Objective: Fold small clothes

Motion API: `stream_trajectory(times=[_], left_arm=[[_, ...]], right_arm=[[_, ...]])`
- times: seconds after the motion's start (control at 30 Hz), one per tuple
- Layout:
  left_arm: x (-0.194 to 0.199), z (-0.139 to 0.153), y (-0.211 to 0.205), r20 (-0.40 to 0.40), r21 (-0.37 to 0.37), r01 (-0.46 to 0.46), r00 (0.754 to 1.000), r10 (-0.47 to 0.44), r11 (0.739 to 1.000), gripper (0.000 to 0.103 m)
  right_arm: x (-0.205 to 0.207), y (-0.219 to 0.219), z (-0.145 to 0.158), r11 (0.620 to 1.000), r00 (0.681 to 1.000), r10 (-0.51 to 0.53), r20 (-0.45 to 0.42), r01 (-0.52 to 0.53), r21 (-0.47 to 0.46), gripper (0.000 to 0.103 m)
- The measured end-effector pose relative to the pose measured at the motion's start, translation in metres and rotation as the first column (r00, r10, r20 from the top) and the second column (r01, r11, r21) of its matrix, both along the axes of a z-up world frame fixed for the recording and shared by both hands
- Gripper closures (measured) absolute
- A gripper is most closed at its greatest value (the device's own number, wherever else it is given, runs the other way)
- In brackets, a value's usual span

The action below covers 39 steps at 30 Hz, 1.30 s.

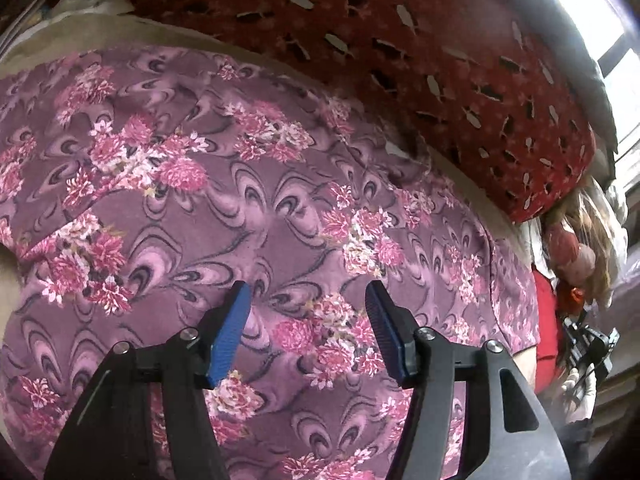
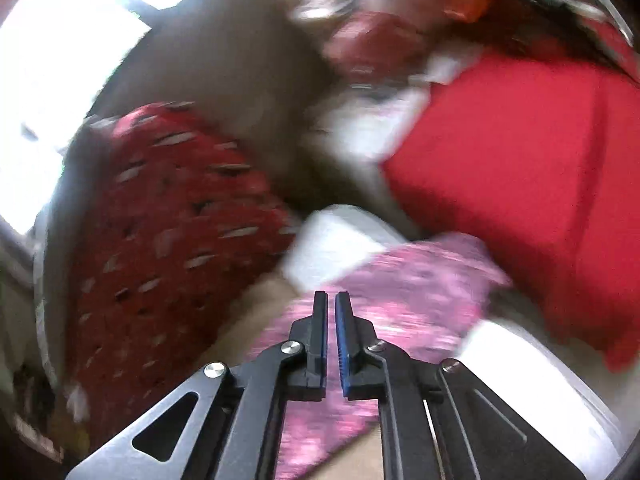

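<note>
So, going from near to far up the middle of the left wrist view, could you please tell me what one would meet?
Open left gripper → purple floral-print garment → beige surface → dark red cushion with pale leaf-shaped marks.

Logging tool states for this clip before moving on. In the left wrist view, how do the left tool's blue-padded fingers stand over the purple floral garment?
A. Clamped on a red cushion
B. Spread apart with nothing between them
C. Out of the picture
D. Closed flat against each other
B: the left tool has its two blue pads wide apart, with only the flat purple floral garment showing in the gap.
</note>
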<state>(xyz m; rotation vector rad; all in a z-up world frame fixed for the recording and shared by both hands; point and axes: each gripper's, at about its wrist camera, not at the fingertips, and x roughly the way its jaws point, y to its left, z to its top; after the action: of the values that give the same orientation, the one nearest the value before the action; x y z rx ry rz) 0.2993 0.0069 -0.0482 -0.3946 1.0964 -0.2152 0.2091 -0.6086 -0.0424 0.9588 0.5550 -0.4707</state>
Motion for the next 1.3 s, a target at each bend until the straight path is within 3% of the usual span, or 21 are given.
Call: stream_trajectory(times=[0.03, 0.1, 0.13, 0.33, 0.43, 0.47, 0.5, 0.53, 0.57, 0.6, 0.63, 0.67, 0.73, 0.83, 0.97, 1.1, 1.3], left_arm=[[-0.001, 0.000, -0.001, 0.007, 0.012, 0.011, 1.000, -0.011, 1.000, 0.044], [-0.002, -0.001, -0.006, 0.025, 0.036, 0.030, 0.999, -0.031, 0.999, 0.039], [-0.004, -0.001, -0.008, 0.033, 0.050, 0.041, 0.999, -0.043, 0.998, 0.038], [-0.006, -0.001, -0.020, 0.067, 0.112, 0.044, 0.996, -0.052, 0.993, 0.033], [-0.002, 0.006, -0.021, 0.065, 0.099, 0.033, 0.997, -0.040, 0.995, 0.033], [-0.001, 0.009, -0.019, 0.069, 0.085, 0.022, 0.997, -0.028, 0.996, 0.033], [0.000, 0.014, -0.018, 0.079, 0.073, 0.007, 0.997, -0.013, 0.997, 0.033], [0.002, 0.021, -0.018, 0.096, 0.070, -0.006, 0.995, -0.001, 0.997, 0.033], [0.003, 0.025, -0.019, 0.110, 0.080, -0.014, 0.994, 0.005, 0.997, 0.033], [0.004, 0.028, -0.020, 0.128, 0.097, -0.025, 0.992, 0.013, 0.995, 0.033], [0.005, 0.030, -0.021, 0.148, 0.123, -0.046, 0.989, 0.028, 0.991, 0.033], [0.004, 0.028, -0.021, 0.153, 0.133, -0.056, 0.988, 0.036, 0.990, 0.033], [0.005, 0.018, -0.019, 0.126, 0.127, -0.058, 0.991, 0.042, 0.990, 0.033], [0.007, 0.004, -0.015, 0.059, 0.100, -0.043, 0.998, 0.038, 0.994, 0.033], [0.006, 0.008, -0.002, 0.037, 0.041, -0.044, 0.998, 0.043, 0.998, 0.033], [0.007, 0.010, 0.015, -0.005, 0.011, -0.063, 0.998, 0.063, 0.998, 0.033], [0.010, 0.011, 0.043, -0.065, -0.024, -0.071, 0.996, 0.069, 0.997, 0.033]], right_arm=[[-0.010, -0.008, -0.007, 0.999, 0.999, -0.038, -0.009, 0.038, 0.018, 0.089], [-0.028, -0.021, -0.021, 0.992, 0.994, -0.111, -0.019, 0.112, 0.057, 0.062], [-0.038, -0.030, -0.034, 0.984, 0.989, -0.146, -0.025, 0.148, 0.100, 0.057], [-0.029, -0.053, -0.086, 0.961, 0.986, -0.159, -0.045, 0.165, 0.222, 0.056], [-0.005, -0.059, -0.105, 0.951, 0.988, -0.146, -0.042, 0.152, 0.268, 0.046], [0.001, -0.062, -0.108, 0.951, 0.990, -0.136, -0.038, 0.141, 0.276, 0.036], [0.008, -0.065, -0.112, 0.946, 0.993, -0.117, -0.031, 0.121, 0.301, 0.033], [0.014, -0.071, -0.116, 0.939, 0.994, -0.107, -0.029, 0.111, 0.325, 0.034], [0.015, -0.075, -0.116, 0.934, 0.992, -0.123, -0.002, 0.116, 0.338, 0.044], [0.016, -0.074, -0.113, 0.935, 0.991, -0.132, 0.033, 0.114, 0.336, 0.072], [0.015, -0.073, -0.105, 0.946, 0.987, -0.139, 0.084, 0.107, 0.306, 0.087], [0.014, -0.072, -0.096, 0.957, 0.985, -0.130, 0.111, 0.096, 0.272, 0.094], [0.012, -0.061, -0.074, 0.979, 0.981, -0.112, 0.159, 0.081, 0.185, 0.094], [0.016, -0.036, -0.035, 0.997, 0.982, 0.002, 0.191, -0.015, 0.070, 0.094], [0.028, 0.019, 0.008, 0.987, 0.961, 0.161, 0.227, -0.162, -0.015, 0.094], [0.052, 0.095, 0.032, 0.947, 0.920, 0.319, 0.228, -0.317, -0.046, 0.094], [0.104, 0.237, 0.039, 0.826, 0.814, 0.564, 0.140, -0.554, -0.109, 0.094]])
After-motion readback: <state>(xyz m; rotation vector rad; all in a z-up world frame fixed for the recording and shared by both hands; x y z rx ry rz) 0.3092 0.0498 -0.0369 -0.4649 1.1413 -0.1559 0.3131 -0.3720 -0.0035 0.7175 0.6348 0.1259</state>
